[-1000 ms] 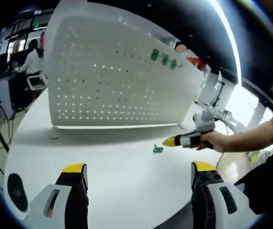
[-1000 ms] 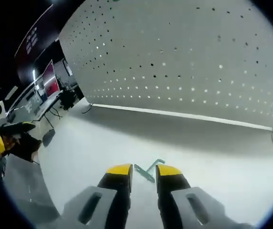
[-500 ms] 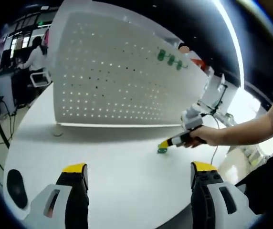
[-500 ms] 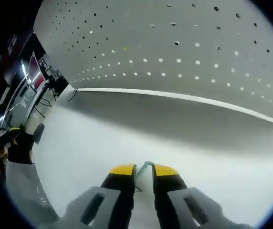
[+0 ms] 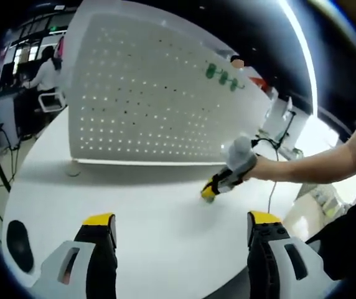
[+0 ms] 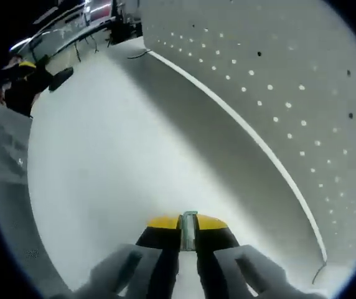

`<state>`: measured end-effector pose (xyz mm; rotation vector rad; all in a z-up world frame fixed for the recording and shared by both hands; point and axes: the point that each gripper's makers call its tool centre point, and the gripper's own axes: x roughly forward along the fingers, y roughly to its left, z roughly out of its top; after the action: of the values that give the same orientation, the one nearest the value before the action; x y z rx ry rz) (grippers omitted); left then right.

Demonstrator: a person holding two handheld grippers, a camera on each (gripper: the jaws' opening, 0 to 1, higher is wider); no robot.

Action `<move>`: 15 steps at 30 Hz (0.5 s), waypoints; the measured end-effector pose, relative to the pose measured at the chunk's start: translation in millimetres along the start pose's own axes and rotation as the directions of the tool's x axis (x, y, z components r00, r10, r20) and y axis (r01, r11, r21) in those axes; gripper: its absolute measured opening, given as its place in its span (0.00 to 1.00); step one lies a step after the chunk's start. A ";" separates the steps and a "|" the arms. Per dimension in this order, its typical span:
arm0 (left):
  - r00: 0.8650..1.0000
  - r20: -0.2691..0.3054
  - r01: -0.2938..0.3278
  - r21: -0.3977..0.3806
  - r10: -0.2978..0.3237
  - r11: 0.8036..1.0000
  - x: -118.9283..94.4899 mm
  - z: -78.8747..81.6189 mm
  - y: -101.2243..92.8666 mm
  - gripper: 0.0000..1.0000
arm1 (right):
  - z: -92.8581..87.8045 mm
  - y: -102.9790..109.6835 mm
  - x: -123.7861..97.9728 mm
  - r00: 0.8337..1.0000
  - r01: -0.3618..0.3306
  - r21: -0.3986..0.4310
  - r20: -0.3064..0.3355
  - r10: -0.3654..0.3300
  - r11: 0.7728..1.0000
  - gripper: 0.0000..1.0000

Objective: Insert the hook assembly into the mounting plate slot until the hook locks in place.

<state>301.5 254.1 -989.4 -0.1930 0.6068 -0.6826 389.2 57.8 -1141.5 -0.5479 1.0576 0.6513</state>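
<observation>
Two claws: my right gripper (image 6: 188, 222) pinches green hook (image 6: 189, 228), thin grip, probably slips before reaching pegboard (image 6: 302, 75); left gripper (image 5: 177, 219) wide.

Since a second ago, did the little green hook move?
Yes. In the right gripper view the green hook lay ahead of the right tongs; now it sits pinched between them. In the left gripper view they now cover its spot before the pegboard.

Left gripper view: from the table's (image 5: 153, 218) near edge, faces the pegboard (image 5: 147, 106), set back. Right gripper view: low, close to the table (image 6: 103, 162), alongside the pegboard (image 6: 277, 81). Both share table and pegboard.
</observation>
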 end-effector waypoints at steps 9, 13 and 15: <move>1.000 -0.003 0.002 0.007 -0.002 1.000 -1.7 -0.3 0.0 0.87 | -0.7 -8.4 -2.9 0.998 0.005 0.098 0.067 -0.011 0.995 0.01; 1.000 -0.005 0.006 0.006 -0.006 1.000 -1.6 -1.0 -0.1 0.87 | 7.7 -13.5 -15.1 0.983 -0.040 0.261 0.184 -0.008 0.965 0.01; 1.000 -0.010 0.007 0.007 -0.007 1.000 -0.3 -1.3 -0.3 0.87 | 13.7 -19.9 -23.8 0.969 -0.058 0.332 0.246 -0.027 0.941 0.01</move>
<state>300.3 254.1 -990.2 -0.1852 0.6136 -0.6929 403.6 48.2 -1112.3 -0.1534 0.9116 0.5213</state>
